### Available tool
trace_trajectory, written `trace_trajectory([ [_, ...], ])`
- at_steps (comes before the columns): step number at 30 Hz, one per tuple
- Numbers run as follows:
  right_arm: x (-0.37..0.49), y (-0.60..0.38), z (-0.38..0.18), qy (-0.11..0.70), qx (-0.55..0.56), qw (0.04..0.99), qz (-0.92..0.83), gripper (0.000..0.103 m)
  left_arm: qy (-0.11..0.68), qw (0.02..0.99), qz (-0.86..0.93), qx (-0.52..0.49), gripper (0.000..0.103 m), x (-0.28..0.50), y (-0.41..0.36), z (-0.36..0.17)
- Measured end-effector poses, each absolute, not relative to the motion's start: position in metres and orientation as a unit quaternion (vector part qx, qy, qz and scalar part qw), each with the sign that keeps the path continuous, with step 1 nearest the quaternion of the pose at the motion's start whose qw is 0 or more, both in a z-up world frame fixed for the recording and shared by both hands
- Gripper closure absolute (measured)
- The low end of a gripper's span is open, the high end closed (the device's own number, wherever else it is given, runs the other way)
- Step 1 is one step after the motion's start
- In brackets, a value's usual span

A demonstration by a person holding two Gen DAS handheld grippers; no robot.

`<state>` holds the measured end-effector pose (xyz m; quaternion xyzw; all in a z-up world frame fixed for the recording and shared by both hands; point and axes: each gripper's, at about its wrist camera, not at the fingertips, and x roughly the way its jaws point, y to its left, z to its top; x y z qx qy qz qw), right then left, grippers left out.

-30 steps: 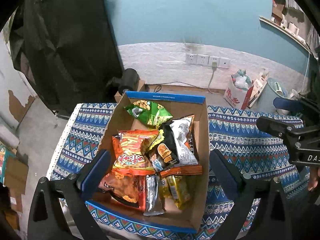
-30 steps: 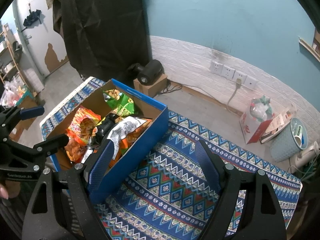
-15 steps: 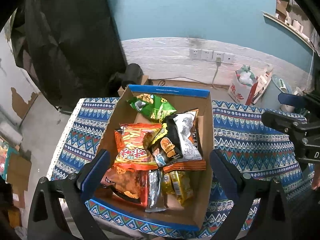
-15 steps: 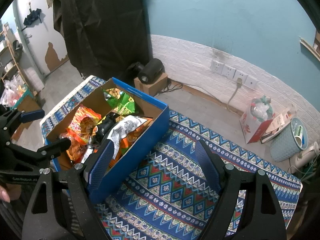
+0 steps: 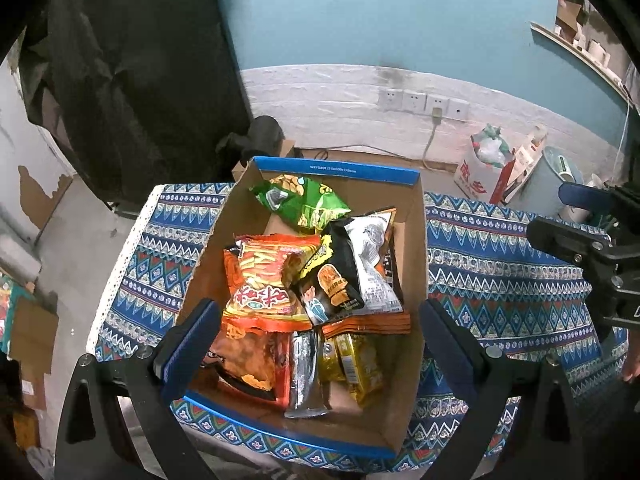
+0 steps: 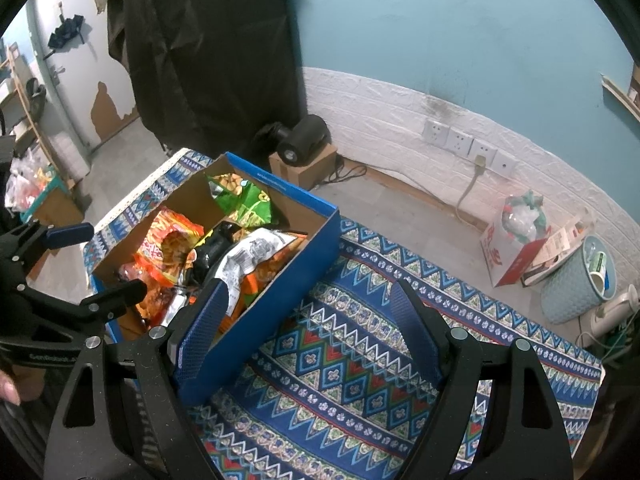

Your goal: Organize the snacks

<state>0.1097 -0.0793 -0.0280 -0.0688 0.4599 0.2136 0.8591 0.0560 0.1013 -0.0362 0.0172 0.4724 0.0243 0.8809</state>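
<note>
Since the earlier frames the left gripper (image 5: 316, 336) has crept a little forward over the box (image 5: 412, 276), which now sits slightly lower in the left view; the right view has barely changed.

The table (image 6: 352, 364), under a patterned cloth, fills the lower half of both views. The box stands on it, centre frame in the left view and at left of centre in the right view, and all the snacks lie heaped inside it; no packet shows on the cloth. That fits either snacks gathered in or snacks waiting to be sorted out.

Both grippers hang above with fingers spread wide and nothing between them: the left over the box's near end, the right gripper (image 6: 308, 328) over the box's right wall and bare cloth.

Any grasp here should take a top packet by its crimped edge, since the bags are puffy and slippery and overlap.

Counted: one table, one box, two grippers. Packets showing: one orange bag (image 5: 266, 276), one green bag (image 5: 304, 200), one black bag (image 5: 332, 280), one white bag (image 5: 370, 260), one yellow packet (image 5: 356, 364), one silver packet (image 5: 302, 376), plus darker orange ones beneath, number unclear.
</note>
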Motion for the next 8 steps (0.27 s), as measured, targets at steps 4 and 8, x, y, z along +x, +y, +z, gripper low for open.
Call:
trace_trajectory([
  [4,0.1084,-0.0774,-0.0294,0.462,-0.069,0.858,0.215,0.021,0.475,0.88,0.021,0.016,0.003,0.0554,0.1003,-0.0384],
  [8,0.1078,-0.0769,-0.0295,0.463,-0.069,0.857,0.215,0.021,0.479,0.877,0.02,0.014,0.003,0.0564,0.1004,-0.0403],
])
